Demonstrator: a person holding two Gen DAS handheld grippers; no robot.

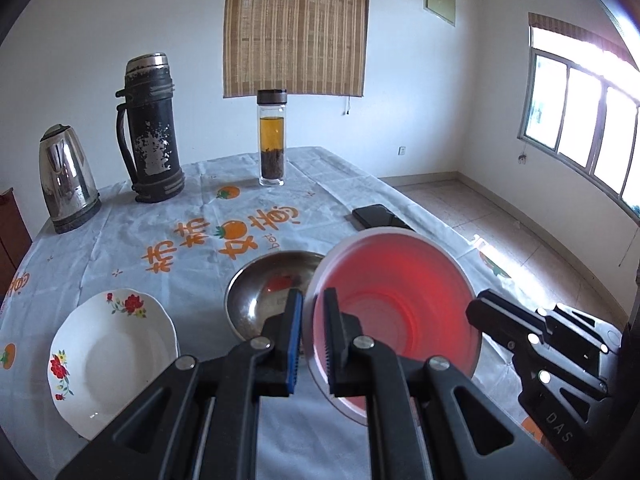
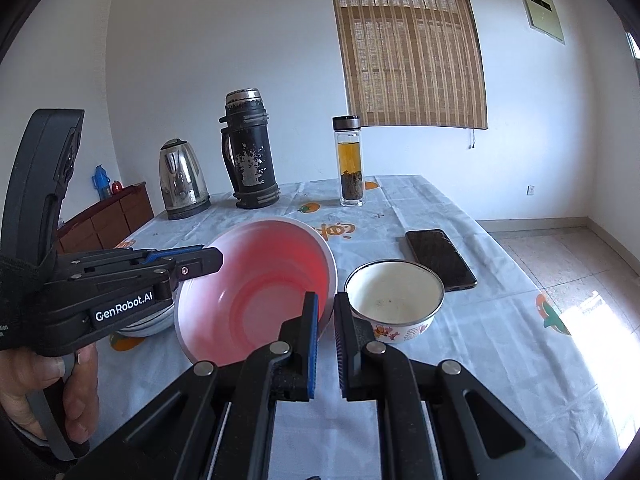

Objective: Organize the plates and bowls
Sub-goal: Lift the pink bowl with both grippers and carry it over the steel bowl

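A: What do the jaws hold, nearest the lens?

B: In the left wrist view the left gripper [image 1: 314, 316] is clamped on the near rim of the red bowl [image 1: 396, 308], lower centre of the frame, one pad outside and one inside. The bowl is tilted, lifted off the surface [image 1: 160, 208].

A: And the other one?

B: The right gripper [image 2: 326, 316] has its jaws closed on the same bowl's opposite rim, lower centre of the right wrist view. A hand [image 2: 48, 380] shows at lower left there.

A: What lies just beyond?

B: A metal bowl [image 1: 272, 292] sits behind the left jaws, mid-frame; a white floral plate [image 1: 112, 356] lies lower left. In the right view a small enamel bowl [image 2: 394, 300] stands right of centre, a phone [image 2: 440, 258] beyond it.

A: Farther back?

B: A kettle [image 1: 68, 180], a black thermos [image 1: 150, 132] and a glass tea bottle [image 1: 272, 140] stand along the far edge, upper left to centre.
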